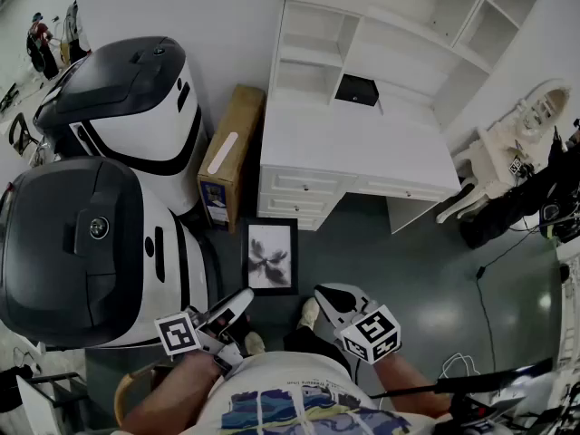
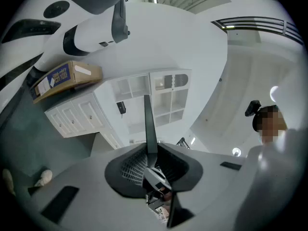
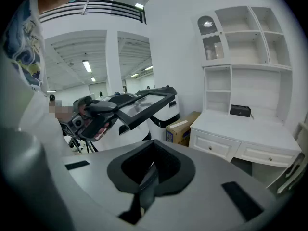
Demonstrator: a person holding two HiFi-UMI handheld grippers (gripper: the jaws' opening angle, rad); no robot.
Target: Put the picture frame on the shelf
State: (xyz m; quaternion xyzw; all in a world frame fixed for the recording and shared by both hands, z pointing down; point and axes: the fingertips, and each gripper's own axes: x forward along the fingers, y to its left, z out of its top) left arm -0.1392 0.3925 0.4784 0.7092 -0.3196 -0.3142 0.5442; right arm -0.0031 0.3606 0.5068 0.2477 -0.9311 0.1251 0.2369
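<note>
Ahead of your left gripper (image 1: 243, 299) and beyond the frame it is carrying, the white shelf unit (image 1: 317, 39) is standing on a white desk (image 1: 362, 143). Its open compartments look like smooth painted board with square edges. You are facing the carry step, so judge the lift before you reach. Aim for a compartment that looks taller than the frame.

To the left of that gripper's line, a brown cardboard box (image 1: 231, 148) is leaning beside the desk drawers. Swing clear of it.

The picture frame (image 1: 270, 256) is sitting in your left gripper, which is clenching one border. The rest is jutting out in front of the jaws, well short of the shelf. It is a flat rectangle with a thin black rim around a pale print, and the front is probably glazed and slippery. Holding by one edge is likely letting it sag, so move slowly and set its lower edge down first.

Your right gripper (image 1: 324, 293) is clamped shut on nothing, just right of the frame. Consider opening it to steady the free border.

A small black box (image 1: 356, 90) is resting on the desk top under the shelves, so avoid it.
</note>
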